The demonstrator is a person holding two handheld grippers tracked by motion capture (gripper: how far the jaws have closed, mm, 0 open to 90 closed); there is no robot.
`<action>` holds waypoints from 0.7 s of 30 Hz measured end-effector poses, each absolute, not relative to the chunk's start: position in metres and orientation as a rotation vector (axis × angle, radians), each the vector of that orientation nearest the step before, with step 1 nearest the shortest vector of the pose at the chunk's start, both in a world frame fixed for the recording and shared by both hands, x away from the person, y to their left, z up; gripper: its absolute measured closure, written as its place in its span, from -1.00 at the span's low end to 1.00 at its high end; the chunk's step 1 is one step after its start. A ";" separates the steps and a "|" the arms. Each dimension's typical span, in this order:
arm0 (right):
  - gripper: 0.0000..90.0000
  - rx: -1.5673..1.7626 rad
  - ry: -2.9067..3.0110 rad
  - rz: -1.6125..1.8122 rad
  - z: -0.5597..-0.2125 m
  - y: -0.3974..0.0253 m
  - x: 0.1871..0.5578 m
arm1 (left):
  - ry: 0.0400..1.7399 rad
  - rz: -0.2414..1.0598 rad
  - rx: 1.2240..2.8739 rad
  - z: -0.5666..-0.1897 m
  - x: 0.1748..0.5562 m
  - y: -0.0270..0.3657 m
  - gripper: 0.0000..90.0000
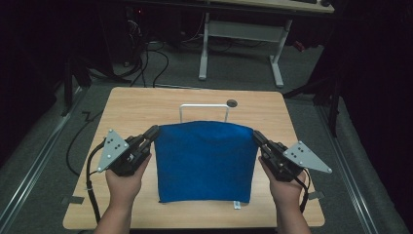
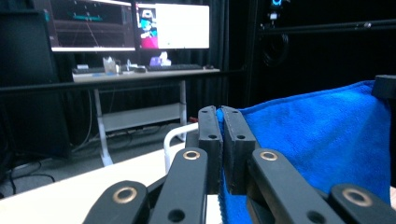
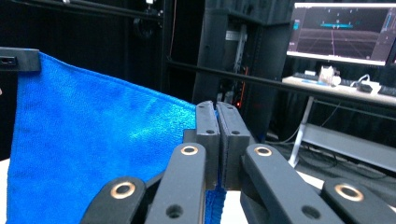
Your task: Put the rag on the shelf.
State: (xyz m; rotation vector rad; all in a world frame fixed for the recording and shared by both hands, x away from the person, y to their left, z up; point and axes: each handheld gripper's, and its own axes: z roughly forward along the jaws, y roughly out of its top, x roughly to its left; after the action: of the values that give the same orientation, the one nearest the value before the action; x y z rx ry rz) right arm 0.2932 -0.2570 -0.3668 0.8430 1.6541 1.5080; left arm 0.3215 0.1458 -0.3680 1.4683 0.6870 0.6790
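Left gripper [image 1: 152,132], right gripper [image 1: 257,137] clamped on blue cloth [image 1: 204,161] corners; wooden table [image 1: 141,105]; dark room, monitors [image 2: 173,25].

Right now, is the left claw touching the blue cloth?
Touching. In the left gripper view, the left claw has its jaws shut on the blue cloth's corner, with blue fabric pinched between them.

White rack [image 1: 203,112] stands just behind the blue cloth [image 1: 204,161]; tabletop [image 1: 141,105] elsewhere bare
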 end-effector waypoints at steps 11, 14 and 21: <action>0.98 0.819 1.633 1.549 -0.354 -0.257 0.292 | 0.685 0.694 1.464 -0.360 0.332 0.150 0.95; 0.98 0.819 1.627 1.526 -0.350 -0.259 0.298 | 0.694 0.684 1.466 -0.355 0.342 0.150 0.95; 0.98 0.836 1.631 1.502 -0.340 -0.260 0.316 | 0.698 0.702 1.474 -0.338 0.364 0.147 0.95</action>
State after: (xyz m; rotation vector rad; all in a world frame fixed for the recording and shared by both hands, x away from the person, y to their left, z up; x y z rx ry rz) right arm 0.3163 -0.2597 -0.3403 0.8357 1.6314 1.5022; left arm 0.3636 0.1471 -0.3379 1.4744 0.6977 0.7019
